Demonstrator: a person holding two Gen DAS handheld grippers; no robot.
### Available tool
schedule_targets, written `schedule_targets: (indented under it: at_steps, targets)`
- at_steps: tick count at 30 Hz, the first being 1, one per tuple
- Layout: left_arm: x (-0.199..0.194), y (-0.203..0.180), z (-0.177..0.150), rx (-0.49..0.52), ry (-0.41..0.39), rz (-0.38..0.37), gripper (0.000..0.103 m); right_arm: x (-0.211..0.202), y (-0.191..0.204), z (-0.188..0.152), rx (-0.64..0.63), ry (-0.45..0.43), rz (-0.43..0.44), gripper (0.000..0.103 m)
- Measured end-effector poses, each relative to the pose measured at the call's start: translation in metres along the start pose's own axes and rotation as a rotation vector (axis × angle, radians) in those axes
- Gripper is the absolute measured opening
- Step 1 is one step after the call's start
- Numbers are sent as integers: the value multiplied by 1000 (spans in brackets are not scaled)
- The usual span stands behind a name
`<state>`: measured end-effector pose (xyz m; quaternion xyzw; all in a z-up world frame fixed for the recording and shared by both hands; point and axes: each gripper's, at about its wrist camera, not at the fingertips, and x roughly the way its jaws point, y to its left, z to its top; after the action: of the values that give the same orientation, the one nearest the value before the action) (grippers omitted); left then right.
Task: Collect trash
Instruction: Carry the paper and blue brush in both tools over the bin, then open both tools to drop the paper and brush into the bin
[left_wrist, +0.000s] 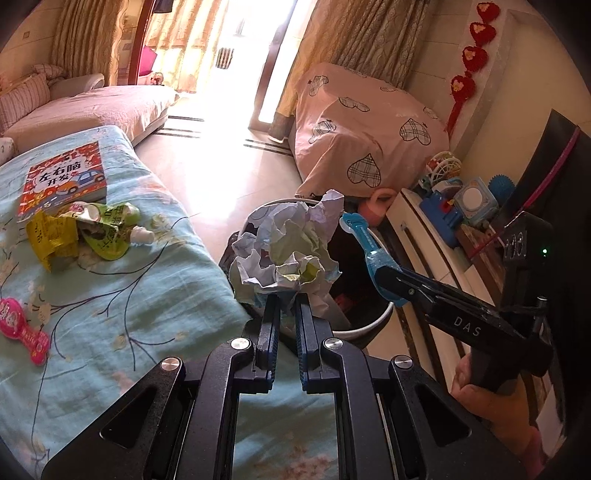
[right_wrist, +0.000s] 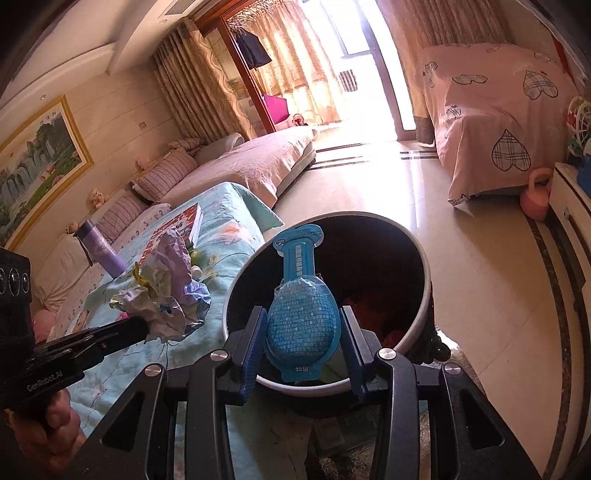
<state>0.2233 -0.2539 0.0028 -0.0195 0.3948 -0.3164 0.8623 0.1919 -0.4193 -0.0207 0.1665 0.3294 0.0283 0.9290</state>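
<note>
L gripper (left_wrist: 284, 299): fingers clamped on crumpled white/lilac paper wad (left_wrist: 284, 247), beside rim of round black white-rimmed bin (right_wrist: 424, 258). R gripper (right_wrist: 302, 325): fingers clamped on blue bulb-shaped plastic packet (right_wrist: 301, 295), over bin mouth. Yellow-green snack wrappers (left_wrist: 81, 230) far left of L fingers, on floral teal-covered bench (left_wrist: 147, 295).

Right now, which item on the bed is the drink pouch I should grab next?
On the blue bedspread, look just below the red book. The green pouch lies against a yellow wrapper; only the pouch has a white spout.

Creased paper wad (left_wrist: 284, 251); glossy blue plastic packet (right_wrist: 301, 306).
</note>
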Motion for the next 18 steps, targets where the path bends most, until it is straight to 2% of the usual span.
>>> schedule_targets:
  at_steps: [16, 17, 18]
  targets:
    - [38, -18, 11, 36, 49, -22, 8, 12, -25, 14, 25, 11, -9, 38]
    - [40, -18, 12, 36, 54, -23, 8, 13, -27, 14, 23, 13, -9, 32]
    - [42, -18, 13, 34, 60, -22, 8, 15, -27, 14, 22, 18, -9, 14]
